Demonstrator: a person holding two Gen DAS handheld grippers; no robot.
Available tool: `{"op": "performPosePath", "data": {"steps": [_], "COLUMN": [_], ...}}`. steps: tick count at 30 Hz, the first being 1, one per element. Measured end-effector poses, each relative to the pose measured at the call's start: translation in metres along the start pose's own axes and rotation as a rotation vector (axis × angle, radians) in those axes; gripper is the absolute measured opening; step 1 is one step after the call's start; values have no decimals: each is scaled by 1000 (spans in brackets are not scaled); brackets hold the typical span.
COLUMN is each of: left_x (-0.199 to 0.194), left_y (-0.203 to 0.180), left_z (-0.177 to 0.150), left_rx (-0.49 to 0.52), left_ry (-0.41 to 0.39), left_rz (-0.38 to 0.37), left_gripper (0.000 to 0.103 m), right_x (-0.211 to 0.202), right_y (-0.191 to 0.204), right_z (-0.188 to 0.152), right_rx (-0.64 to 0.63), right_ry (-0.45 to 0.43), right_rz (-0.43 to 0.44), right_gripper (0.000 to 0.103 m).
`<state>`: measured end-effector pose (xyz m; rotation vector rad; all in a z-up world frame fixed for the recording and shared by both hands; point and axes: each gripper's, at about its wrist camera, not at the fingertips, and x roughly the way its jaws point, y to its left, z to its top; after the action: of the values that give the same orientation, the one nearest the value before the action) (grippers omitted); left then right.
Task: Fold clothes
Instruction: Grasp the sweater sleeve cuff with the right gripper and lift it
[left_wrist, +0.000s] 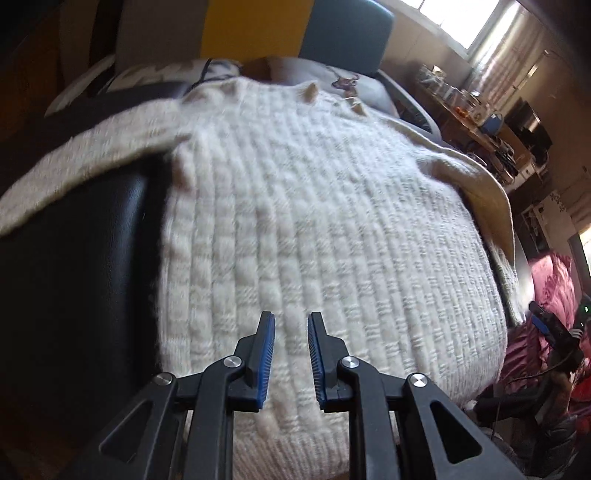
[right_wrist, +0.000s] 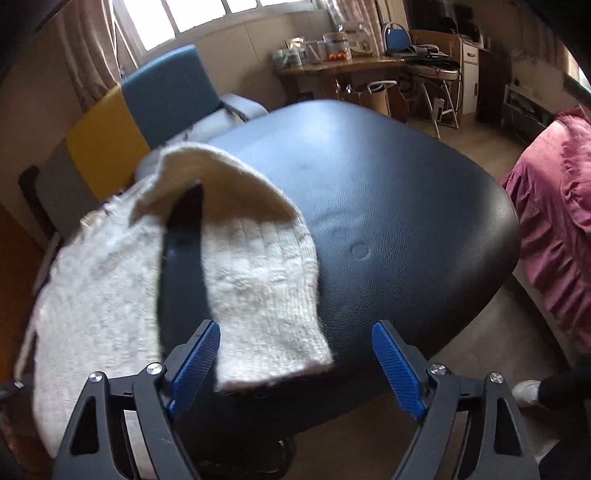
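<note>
left gripper (left_wrist: 291, 334): low over the white sweater (left_wrist: 314, 229), jaws a little apart, holding nothing | right gripper (right_wrist: 295, 365): jaws wide apart, sleeve (right_wrist: 266, 295) end between them, loose | sweater: flat on black table (right_wrist: 399, 206)

Ahead of the right gripper (right_wrist: 295, 354) jaws, set wide apart, the black bench (right_wrist: 388, 206) lies bare; only the sweater (right_wrist: 110, 280) sleeve drapes between them. Beyond the left gripper (left_wrist: 291, 332) jaws, narrowly parted, knit covers everything; bare bench lies left.
</note>
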<state>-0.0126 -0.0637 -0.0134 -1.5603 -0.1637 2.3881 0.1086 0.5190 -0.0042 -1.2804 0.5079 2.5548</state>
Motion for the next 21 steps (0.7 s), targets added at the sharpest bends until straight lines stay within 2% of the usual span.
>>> {"op": "performPosePath", "data": {"steps": [4, 6, 8, 9, 10, 15, 18, 21], "left_x": [12, 20, 26, 29, 32, 39, 39, 39], "left_y": [-27, -41, -56, -63, -70, -95, -110, -131], "left_z": [12, 17, 20, 21, 23, 29, 41, 66], "left_rx": [63, 93, 122, 137, 156, 226, 285, 348], "left_ry": [19, 36, 41, 42, 44, 60, 47, 13], "left_rz": [-17, -29, -46, -52, -58, -97, -125, -141], "left_gripper": [18, 18, 18, 18, 18, 18, 18, 18], "right_x": [20, 33, 34, 33, 33, 29, 8, -7], "right_y": [19, 31, 38, 40, 40, 43, 44, 41], "right_z": [1, -2, -3, -1, 2, 18, 42, 73], "right_rx": [-71, -148, -176, -176, -172, -209, -256, -294], "right_ry": [24, 53, 29, 19, 20, 32, -15, -52], "right_rz": [-9, -65, -91, -90, -91, -86, -111, -151], "right_gripper": [82, 76, 58, 29, 20, 19, 19, 19]}}
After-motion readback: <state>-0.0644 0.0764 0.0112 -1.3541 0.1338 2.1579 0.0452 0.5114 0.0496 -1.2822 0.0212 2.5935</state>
